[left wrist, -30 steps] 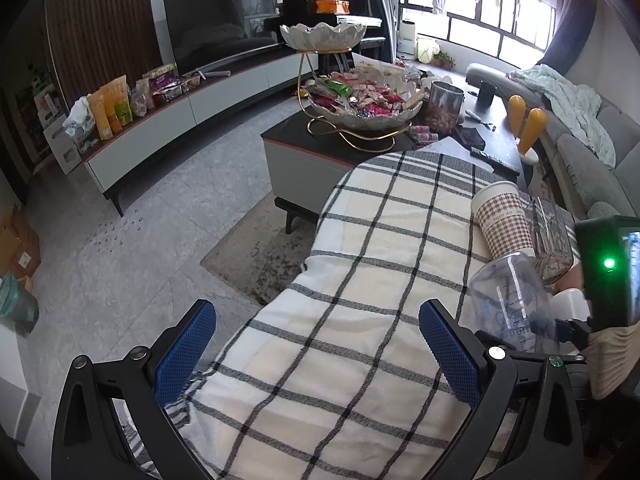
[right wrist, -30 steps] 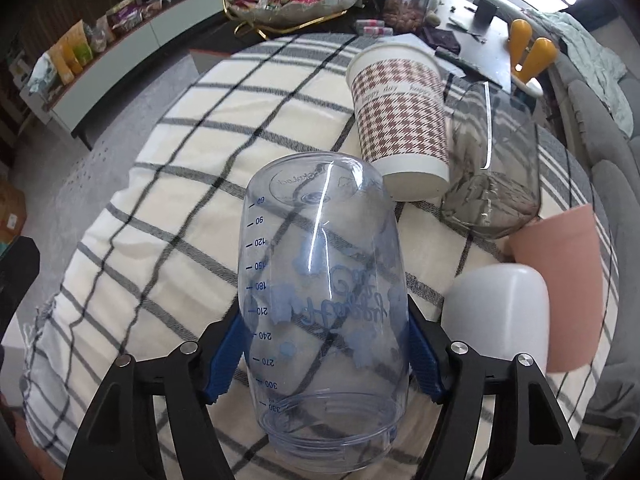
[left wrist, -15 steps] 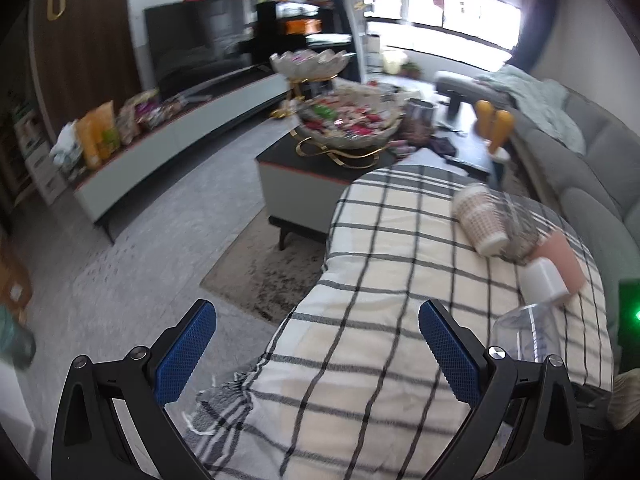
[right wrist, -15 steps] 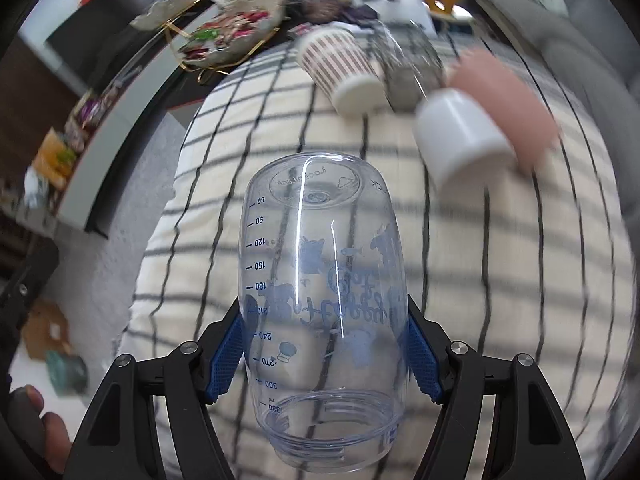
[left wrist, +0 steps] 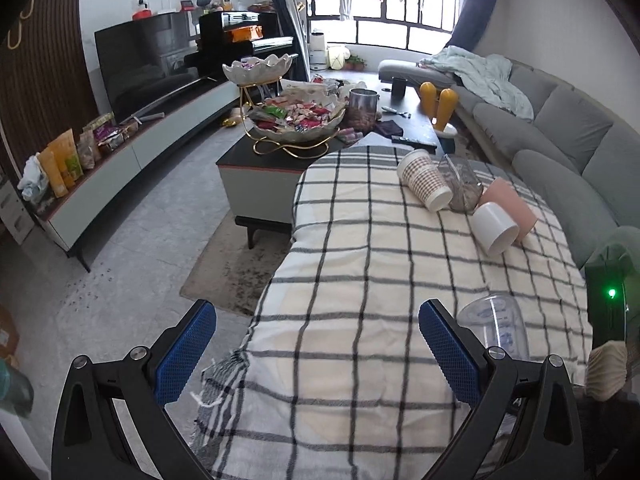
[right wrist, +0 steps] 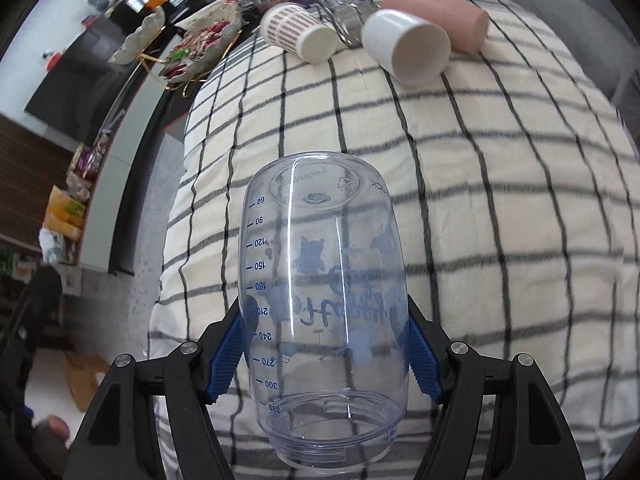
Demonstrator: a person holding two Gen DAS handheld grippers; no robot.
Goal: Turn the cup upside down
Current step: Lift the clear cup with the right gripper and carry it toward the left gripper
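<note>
My right gripper (right wrist: 325,354) is shut on a clear plastic cup (right wrist: 324,304) with blue measuring marks. Its base points away from me and its open mouth faces the camera, above the checked cloth (right wrist: 500,184). The same clear cup (left wrist: 496,330) shows at the lower right of the left wrist view, beside my right gripper's body. My left gripper (left wrist: 316,354) is open and empty, held over the near left edge of the cloth.
Four cups lie on their sides at the far end of the cloth: a houndstooth paper cup (left wrist: 424,184), a grey glass (left wrist: 460,186), a pink cup (left wrist: 510,206) and a white cup (left wrist: 494,228). A coffee table with a snack bowl (left wrist: 296,120) stands beyond. A sofa (left wrist: 568,148) is on the right.
Both grippers have pulled back toward the near end of the cloth. The right gripper carried the clear cup away from the other cups, which now look smaller and farther off.
</note>
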